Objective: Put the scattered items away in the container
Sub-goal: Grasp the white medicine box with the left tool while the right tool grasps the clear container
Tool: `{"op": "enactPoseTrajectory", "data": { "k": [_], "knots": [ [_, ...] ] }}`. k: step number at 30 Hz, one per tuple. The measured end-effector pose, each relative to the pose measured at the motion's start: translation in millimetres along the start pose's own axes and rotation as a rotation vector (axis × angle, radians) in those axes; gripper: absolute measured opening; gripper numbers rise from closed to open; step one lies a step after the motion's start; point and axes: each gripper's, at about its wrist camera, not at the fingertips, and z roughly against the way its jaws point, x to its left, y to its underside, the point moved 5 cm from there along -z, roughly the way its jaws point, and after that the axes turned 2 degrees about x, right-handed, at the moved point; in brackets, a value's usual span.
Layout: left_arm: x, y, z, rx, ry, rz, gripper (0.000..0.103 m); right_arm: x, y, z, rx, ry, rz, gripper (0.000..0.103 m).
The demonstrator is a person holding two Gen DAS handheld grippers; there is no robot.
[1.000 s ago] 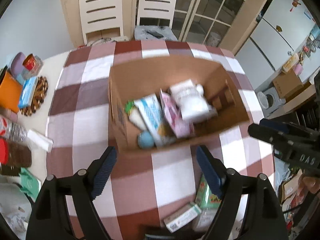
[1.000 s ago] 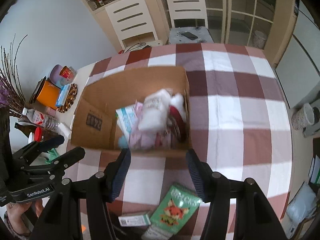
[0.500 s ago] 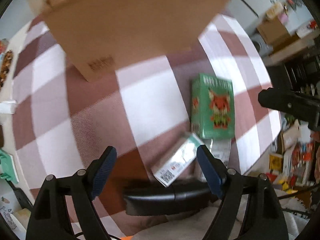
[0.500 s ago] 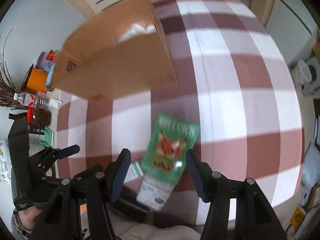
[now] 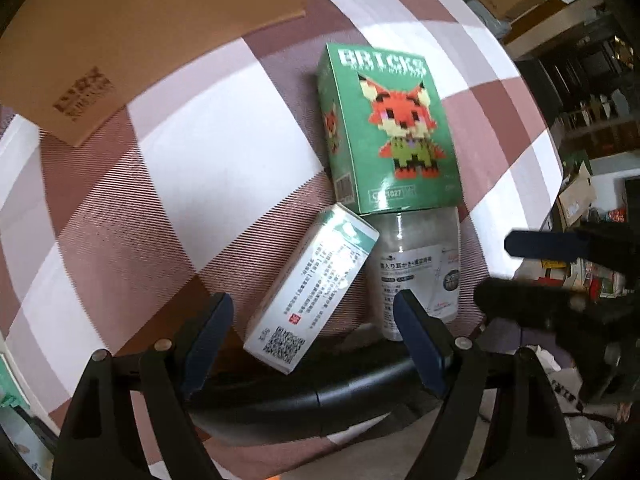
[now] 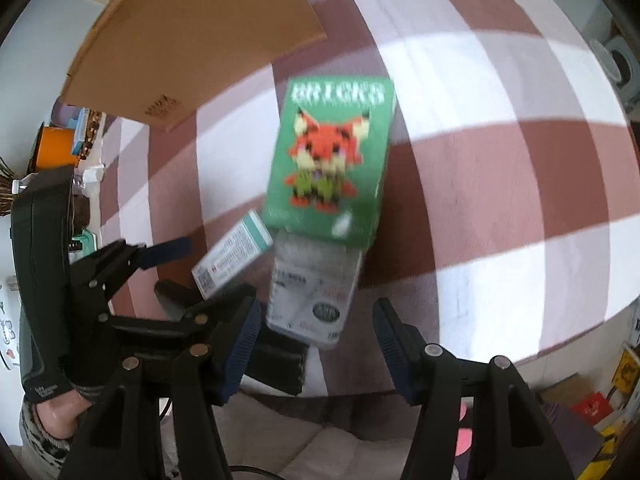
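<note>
grippers are hanging spread and empty: left gripper (image 5: pixel 310 330) is straddling the white carton (image 5: pixel 312 288), right gripper (image 6: pixel 316 328) the clear packet (image 6: pixel 312 284).

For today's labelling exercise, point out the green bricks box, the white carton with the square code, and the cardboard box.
green bricks box (image 5: pixel 396 128), left wrist view, on the fox picture.
white carton (image 5: pixel 316 288), left wrist view, on its printed side.
cardboard box (image 6: pixel 192 40), right wrist view, on its outer wall.
</note>
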Motion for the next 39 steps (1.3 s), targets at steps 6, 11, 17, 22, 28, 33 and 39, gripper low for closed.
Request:
{"op": "enactPoseTrajectory", "data": {
  "k": [6, 11, 17, 22, 28, 33, 39],
  "knots": [
    [15, -4, -18, -0.007, -0.007, 0.056, 0.083, -3, 8, -17, 0.008, 0.029, -0.024, 0.06],
    [38, -3, -15, -0.069, -0.023, 0.154, 0.077, 6, 4, -30, -0.008, 0.076, -0.004, 0.06],
    [52, 6, -3, -0.105, -0.025, 0.216, 0.059, 18, -3, -50, -0.005, 0.091, -0.012, 0.067],
    [51, 14, 3, -0.117, -0.035, 0.22, 0.054, 22, -7, -65, 0.001, 0.152, -0.011, 0.071],
    [51, 22, 7, -0.125, -0.033, 0.218, 0.049, 29, -6, -69, -0.041, 0.198, 0.076, 0.072],
    [56, 30, 12, -0.114, -0.003, 0.243, 0.041, 16, -2, -60, -0.034, 0.13, 0.029, 0.067],
    [59, 45, 22, -0.117, 0.012, 0.255, 0.04, -5, 6, -27, -0.079, 0.085, -0.042, 0.064]
  ]
}}
